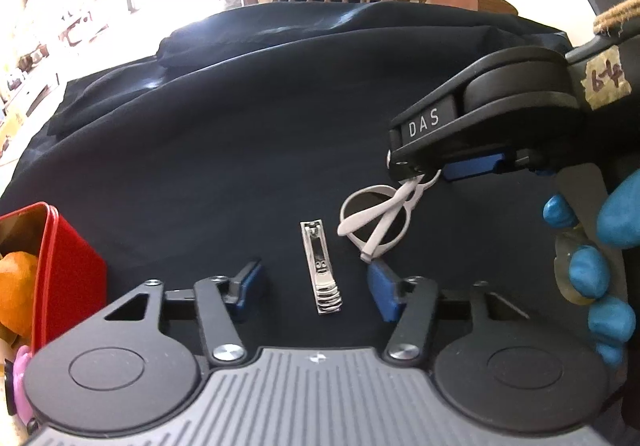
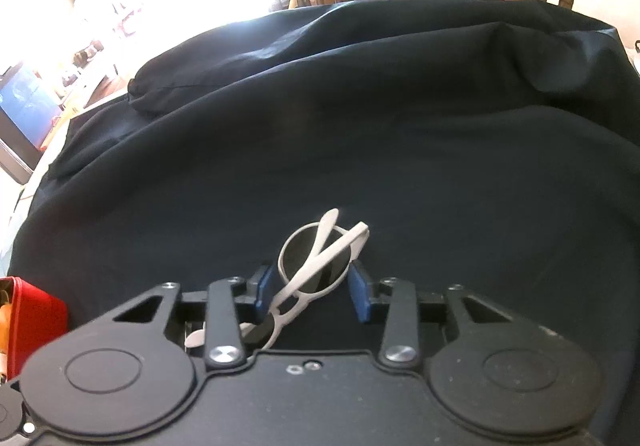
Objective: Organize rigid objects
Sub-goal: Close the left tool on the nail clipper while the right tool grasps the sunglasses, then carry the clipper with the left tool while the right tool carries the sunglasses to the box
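The white sunglasses (image 2: 316, 274) sit folded on the dark cloth (image 2: 360, 145) over the counter, just right of the nail clipper (image 1: 321, 270); the right gripper (image 2: 312, 292) looks pinched on the frame, though pad contact isn't totally clear. The left gripper (image 1: 316, 286) straddles the clipper, jaws half spread, not touching it. The red tin (image 1: 60, 266) is well left of the clipper. Worry: that thin frame could twist out on the lift, since the crossed arms give the pads little to bite.
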`<state>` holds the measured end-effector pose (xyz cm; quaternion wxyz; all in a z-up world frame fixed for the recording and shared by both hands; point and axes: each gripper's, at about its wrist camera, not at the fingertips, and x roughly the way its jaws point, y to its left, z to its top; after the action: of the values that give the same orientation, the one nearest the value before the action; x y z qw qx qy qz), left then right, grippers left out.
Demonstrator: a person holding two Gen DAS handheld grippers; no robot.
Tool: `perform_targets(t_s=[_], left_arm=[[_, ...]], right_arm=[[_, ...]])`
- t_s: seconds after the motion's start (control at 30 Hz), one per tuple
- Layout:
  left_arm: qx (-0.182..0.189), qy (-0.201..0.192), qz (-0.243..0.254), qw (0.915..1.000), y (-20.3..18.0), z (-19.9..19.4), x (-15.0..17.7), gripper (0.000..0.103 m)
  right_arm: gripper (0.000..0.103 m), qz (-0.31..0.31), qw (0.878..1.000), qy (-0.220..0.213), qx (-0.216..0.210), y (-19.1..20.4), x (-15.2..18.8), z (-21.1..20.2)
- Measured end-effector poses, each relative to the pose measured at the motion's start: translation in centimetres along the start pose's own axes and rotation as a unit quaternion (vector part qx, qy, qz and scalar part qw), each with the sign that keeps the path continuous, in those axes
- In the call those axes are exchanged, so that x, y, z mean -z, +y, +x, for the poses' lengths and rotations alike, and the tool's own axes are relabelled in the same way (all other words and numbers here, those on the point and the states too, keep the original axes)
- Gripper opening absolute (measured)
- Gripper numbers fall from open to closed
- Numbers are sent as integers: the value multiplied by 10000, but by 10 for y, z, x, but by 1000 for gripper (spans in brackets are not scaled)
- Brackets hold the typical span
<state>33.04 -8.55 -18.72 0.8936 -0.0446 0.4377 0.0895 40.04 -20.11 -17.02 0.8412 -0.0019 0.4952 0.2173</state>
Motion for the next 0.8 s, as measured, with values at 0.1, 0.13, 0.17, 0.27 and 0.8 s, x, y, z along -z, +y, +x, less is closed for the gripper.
perform_targets(t_s=[0.1,0.13,0.17,0.27,0.8], left_arm=[[81,-39,110,9999,-4,-1,0,37],[112,-35,116,9999,-4,-1,0,32],[119,-32,108,9999,-4,-1,-1,28],[104,-27,53,9999,1,1,-2,16],[69,156,-440,9989,16,-18,5,11]], right_arm=[[32,14,10000,-28,-91,-4,1,-2],[27,-3,9999,-48,-131,-6,1,-5],[17,-37,9999,-74,-150,-9,1,-7],[4,33,9998,-86,-198,-20,2,-11],[3,-206,9980,-219,-551,-22,22,-56]])
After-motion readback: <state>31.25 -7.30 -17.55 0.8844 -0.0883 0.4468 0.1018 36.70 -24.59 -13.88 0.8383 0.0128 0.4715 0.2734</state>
